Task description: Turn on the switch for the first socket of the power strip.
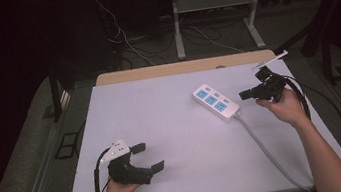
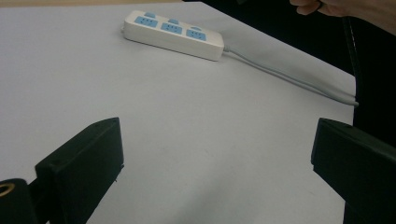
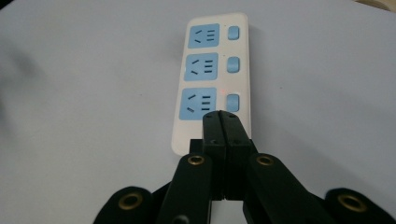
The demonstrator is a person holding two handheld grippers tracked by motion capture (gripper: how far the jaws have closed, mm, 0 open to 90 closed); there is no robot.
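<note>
Closed black jaws of the right gripper [image 3: 220, 116] fill the near edge of the right gripper view, pressed flat together with nothing between them, their tips poised just short of the nearest switch [image 3: 232, 102] on the power strip [image 3: 212, 77]. A small red dot glows beside that switch, at about 11 o'clock from it, which suggests this outlet is live; whether the tips have pressed the button or are about to cannot be told from the pictures. Two more switches sit farther along the strip at 12 o'clock, each beside its own blue socket, and no light shows by either.

From above, the right gripper [image 1: 251, 93] hangs at 3 o'clock of the strip [image 1: 216, 102], near its cord end and apparently clear of it. The strip lies slantwise on the white table [image 1: 163, 127], right of centre, its grey cord [image 1: 266, 148] trailing off toward 5 o'clock and over the front edge.

The left gripper [image 1: 148, 157] rests at 7 o'clock on the table, jaws wide apart and empty, well away from the strip and seemingly idle.

As a judgement, the work looks like switch pressing with closed tips: one switch may be done, and the other two seem left to do.
</note>
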